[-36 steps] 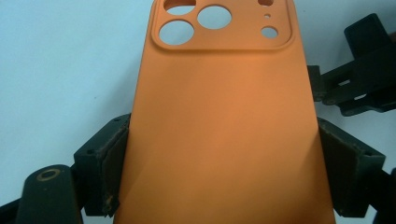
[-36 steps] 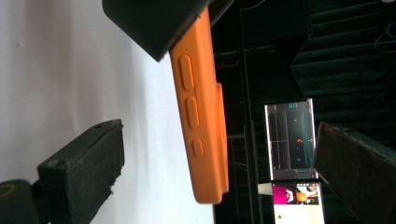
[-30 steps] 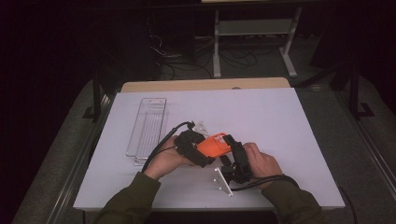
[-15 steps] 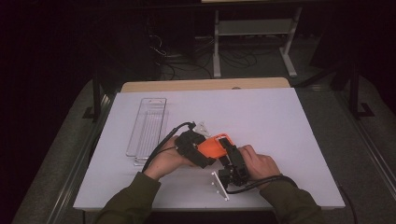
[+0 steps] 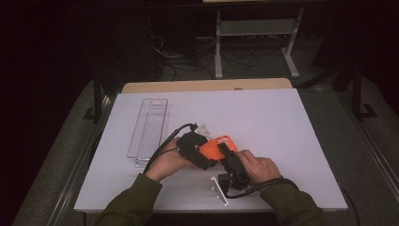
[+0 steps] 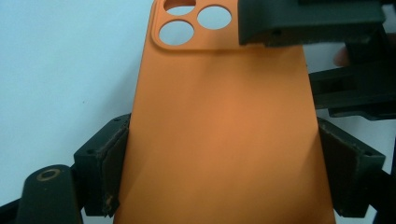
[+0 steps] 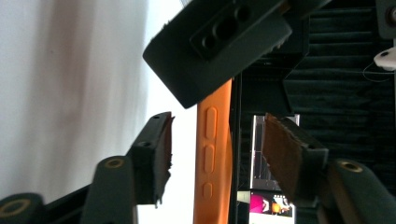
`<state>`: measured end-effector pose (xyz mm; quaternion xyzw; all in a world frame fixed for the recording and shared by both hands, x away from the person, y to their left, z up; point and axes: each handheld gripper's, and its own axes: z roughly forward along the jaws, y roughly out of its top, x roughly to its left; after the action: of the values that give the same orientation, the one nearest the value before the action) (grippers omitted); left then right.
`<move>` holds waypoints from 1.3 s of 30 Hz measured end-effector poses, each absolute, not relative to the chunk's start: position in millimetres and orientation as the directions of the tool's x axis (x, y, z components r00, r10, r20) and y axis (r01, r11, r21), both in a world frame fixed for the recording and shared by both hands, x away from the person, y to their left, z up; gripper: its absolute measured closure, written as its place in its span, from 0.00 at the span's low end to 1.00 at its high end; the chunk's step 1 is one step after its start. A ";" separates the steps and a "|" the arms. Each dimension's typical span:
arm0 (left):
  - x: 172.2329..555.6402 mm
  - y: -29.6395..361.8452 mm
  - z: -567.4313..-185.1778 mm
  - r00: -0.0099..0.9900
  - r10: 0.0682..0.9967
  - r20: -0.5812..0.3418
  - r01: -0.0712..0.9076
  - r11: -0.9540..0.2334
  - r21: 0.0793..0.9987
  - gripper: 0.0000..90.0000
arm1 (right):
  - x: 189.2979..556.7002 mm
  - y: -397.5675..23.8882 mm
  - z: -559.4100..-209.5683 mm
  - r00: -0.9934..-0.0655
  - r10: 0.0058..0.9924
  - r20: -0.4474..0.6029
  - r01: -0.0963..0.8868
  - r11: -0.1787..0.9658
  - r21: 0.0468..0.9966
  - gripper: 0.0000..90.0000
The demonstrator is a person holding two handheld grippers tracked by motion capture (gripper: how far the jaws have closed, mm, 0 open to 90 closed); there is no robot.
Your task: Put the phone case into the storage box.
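Left gripper (image 6: 219, 186) clamps the orange phone case (image 6: 224, 130) near the table's front edge; right gripper (image 7: 217, 154), jaws just been closing w/ the case edge between them & gaps on both sides, should center before pinching.

The orange phone case (image 6: 219, 135) looks like smooth, matt plastic or silicone. The tray (image 5: 149, 127) seems clear, glossy plastic, though it is small here. The table top (image 5: 282, 122) is matt white.

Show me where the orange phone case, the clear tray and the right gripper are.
orange phone case (image 6: 224, 130), left gripper view, flat back.
clear tray (image 5: 149, 126), high view, wire floor.
right gripper (image 7: 217, 154), right gripper view, midway between its jaws.
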<state>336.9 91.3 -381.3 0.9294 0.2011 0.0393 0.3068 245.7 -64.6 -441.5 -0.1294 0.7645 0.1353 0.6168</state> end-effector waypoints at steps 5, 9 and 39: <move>336.8 90.8 -381.8 0.918 0.394 -0.048 0.346 -0.735 0.583 0.17 | 244.5 -63.6 -442.4 -0.201 -0.048 -0.978 -0.373 0.927 0.031 0.56; 336.5 90.5 -381.7 0.917 0.397 -0.048 0.348 -0.732 0.586 0.17 | 243.9 -64.1 -441.5 -0.201 -0.041 -0.979 -0.374 0.926 0.038 0.60; 335.4 89.0 -381.0 0.921 0.383 -0.064 0.345 -0.731 0.589 0.17 | 240.9 -62.3 -440.1 -0.214 -0.078 -0.974 -0.399 0.917 0.014 0.82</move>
<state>335.4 89.0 -381.0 0.9299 0.1957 0.0311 0.3100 240.9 -62.3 -440.1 -0.1553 0.7677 0.1320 0.6075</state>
